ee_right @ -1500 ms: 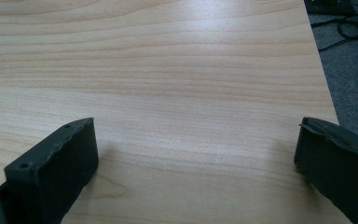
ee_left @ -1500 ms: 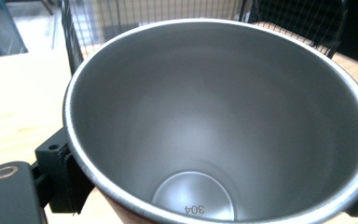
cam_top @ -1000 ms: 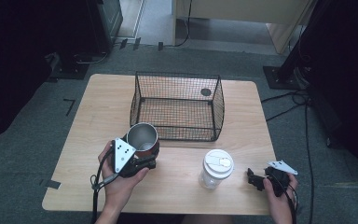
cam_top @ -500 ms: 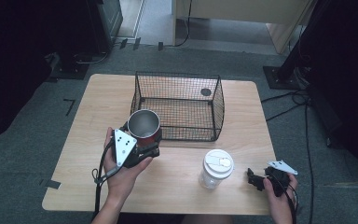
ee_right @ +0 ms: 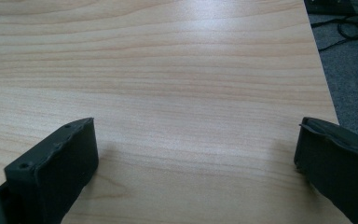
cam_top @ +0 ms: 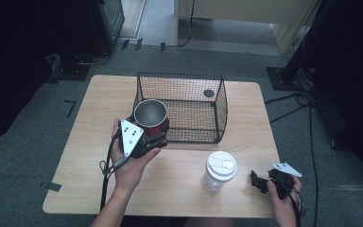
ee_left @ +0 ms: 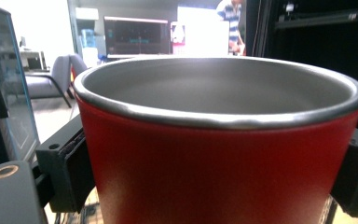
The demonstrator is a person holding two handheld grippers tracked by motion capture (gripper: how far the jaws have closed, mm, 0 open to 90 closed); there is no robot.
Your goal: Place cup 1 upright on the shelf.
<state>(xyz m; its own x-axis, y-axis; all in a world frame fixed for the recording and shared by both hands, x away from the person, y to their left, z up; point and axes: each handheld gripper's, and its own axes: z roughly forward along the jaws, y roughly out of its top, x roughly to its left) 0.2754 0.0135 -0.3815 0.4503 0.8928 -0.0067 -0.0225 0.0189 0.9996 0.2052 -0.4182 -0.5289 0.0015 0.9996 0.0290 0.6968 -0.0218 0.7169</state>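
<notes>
Inside, the red cup (ee_left: 223, 154) in the left gripper (cam_top: 144, 137) looks empty.

Left gripper (cam_top: 152, 138) clamped, raised; right gripper (cam_top: 260, 181) spread, low.

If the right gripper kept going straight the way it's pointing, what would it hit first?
Probably the white lidded cup: in the high view the open right gripper points left toward it. Its own view has bare table ahead, so the line may miss it.
</notes>
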